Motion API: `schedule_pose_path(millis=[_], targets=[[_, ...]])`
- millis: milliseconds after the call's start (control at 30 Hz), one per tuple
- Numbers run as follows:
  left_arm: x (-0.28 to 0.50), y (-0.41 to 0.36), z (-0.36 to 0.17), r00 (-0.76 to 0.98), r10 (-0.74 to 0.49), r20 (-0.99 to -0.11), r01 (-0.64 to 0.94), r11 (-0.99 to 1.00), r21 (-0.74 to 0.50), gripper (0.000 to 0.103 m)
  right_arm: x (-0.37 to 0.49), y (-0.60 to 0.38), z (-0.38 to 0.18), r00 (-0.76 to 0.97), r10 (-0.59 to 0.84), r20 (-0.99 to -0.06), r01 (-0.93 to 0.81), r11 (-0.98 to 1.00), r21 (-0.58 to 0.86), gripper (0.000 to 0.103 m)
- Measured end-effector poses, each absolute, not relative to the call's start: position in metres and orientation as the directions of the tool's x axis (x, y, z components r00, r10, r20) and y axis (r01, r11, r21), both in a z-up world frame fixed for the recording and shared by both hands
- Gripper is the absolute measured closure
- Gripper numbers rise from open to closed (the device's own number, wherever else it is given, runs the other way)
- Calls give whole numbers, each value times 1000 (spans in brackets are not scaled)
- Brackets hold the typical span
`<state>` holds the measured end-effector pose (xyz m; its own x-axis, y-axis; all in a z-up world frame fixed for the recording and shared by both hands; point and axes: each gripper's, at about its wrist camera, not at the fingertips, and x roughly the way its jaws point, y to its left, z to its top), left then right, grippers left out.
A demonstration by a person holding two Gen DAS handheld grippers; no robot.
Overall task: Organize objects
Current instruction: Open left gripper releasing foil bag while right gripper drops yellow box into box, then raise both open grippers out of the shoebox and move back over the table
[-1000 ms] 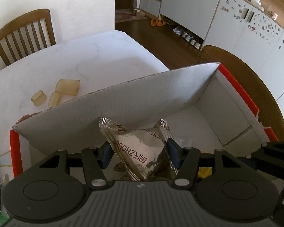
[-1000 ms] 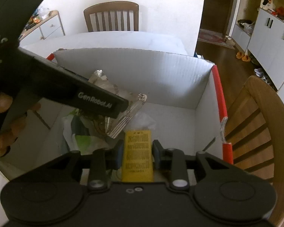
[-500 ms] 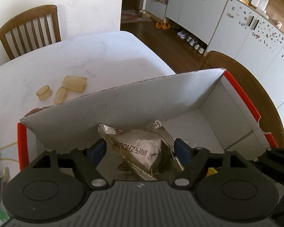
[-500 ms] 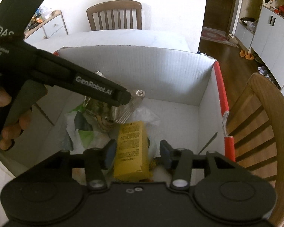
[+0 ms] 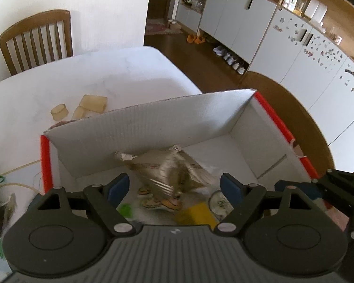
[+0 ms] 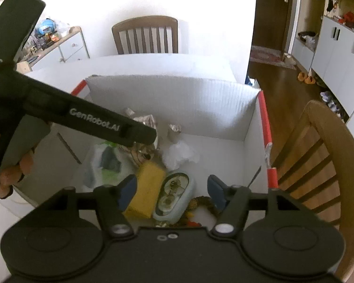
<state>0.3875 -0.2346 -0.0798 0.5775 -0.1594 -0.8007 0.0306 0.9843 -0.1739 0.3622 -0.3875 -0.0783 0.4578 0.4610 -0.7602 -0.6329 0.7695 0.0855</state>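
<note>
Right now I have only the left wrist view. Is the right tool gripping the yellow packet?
Observer: No. The jaws of the right tool have just been opening and stand apart. The yellow packet lies loose on the floor of the box, with no pad pressing it.
Operator: What lies beside the packet, on its right?
Observer: A pale green oval case, lying flat, seen between the open jaws.

Glossy crinkled foil pouch (image 5: 170,172), matt corrugated cardboard box (image 5: 153,127)
</note>
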Motion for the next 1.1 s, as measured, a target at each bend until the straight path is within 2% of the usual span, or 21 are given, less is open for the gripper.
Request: schedule_pose_path(millis=[667, 900, 933, 1000, 1100], targets=[[304, -229, -9, 712, -144, -687, 53, 987, -151, 19, 321, -405, -28, 487, 542, -685, -653, 746, 126, 23], [278, -211, 4, 732, -133, -668, 46, 988, -147, 19, 304, -396, -15, 513, 555, -655, -647, 752, 130, 15], [274, -208, 5, 733, -128, -668, 42, 989, -144, 17, 302, -394, -14, 517, 556, -650, -645, 753, 131, 13], [265, -199, 6, 737, -128, -664, 40, 988, -146, 6, 297, -391, -12, 524, 557, -644, -638, 758, 137, 11], [252, -187, 6, 742, -128, -658, 43, 989, -144, 4, 290, -382, -10, 536, 556, -635, -629, 765, 140, 9]])
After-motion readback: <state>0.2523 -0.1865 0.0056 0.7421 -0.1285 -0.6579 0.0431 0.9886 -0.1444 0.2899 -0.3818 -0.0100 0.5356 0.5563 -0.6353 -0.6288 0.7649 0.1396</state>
